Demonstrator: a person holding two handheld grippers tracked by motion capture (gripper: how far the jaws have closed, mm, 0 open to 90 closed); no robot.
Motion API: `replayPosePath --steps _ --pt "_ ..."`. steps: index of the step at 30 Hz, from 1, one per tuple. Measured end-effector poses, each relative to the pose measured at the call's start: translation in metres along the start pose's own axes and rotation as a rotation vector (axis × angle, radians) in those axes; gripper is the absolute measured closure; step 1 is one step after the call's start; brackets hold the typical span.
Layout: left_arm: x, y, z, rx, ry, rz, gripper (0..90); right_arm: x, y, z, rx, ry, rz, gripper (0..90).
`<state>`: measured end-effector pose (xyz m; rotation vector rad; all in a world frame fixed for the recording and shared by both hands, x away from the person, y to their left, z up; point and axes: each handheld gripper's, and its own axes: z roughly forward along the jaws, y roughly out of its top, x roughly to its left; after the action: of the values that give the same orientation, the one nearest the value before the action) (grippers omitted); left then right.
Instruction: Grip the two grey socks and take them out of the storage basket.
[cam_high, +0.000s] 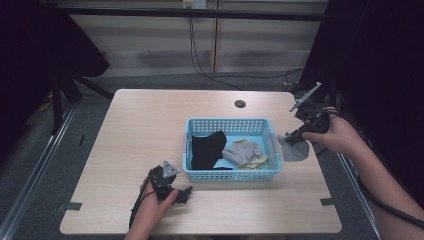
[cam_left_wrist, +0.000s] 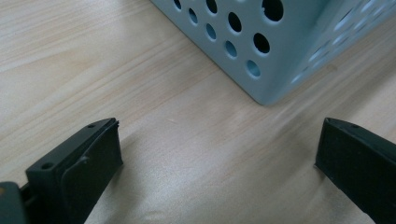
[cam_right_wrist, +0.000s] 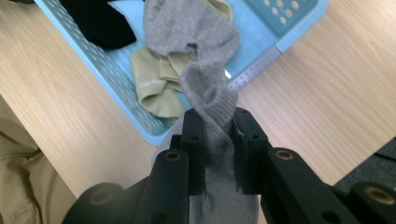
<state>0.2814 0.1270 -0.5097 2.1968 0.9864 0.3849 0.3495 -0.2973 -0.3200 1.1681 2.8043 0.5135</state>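
Holding the grey sock (cam_right_wrist: 212, 100) pinched tight in the right gripper (cam_right_wrist: 218, 135) beside the basket (cam_high: 273, 146), we judged it best to carry it fully over the rim before opening. The left gripper (cam_left_wrist: 219, 154) rested wide open and empty on the table (cam_left_wrist: 70, 60).

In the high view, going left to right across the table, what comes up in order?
Left gripper → black sock in the blue perforated plastic basket → grey sock in it → grey sock hanging from the right gripper.
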Motion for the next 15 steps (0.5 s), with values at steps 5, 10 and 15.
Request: replayPosePath --steps 5,10,15 --pt "0.000 0.000 0.000 0.000 0.000 0.000 0.0 -0.006 -0.009 0.000 0.003 -0.007 0.012 76.8" --pt "0.000 0.000 0.000 0.000 0.001 -0.002 0.0 -0.014 -0.020 0.005 0.021 -0.010 0.035 76.7" --pt "-0.001 0.000 0.000 -0.002 0.000 -0.009 0.0 -0.026 -0.037 0.012 0.024 -0.019 0.085 76.2"
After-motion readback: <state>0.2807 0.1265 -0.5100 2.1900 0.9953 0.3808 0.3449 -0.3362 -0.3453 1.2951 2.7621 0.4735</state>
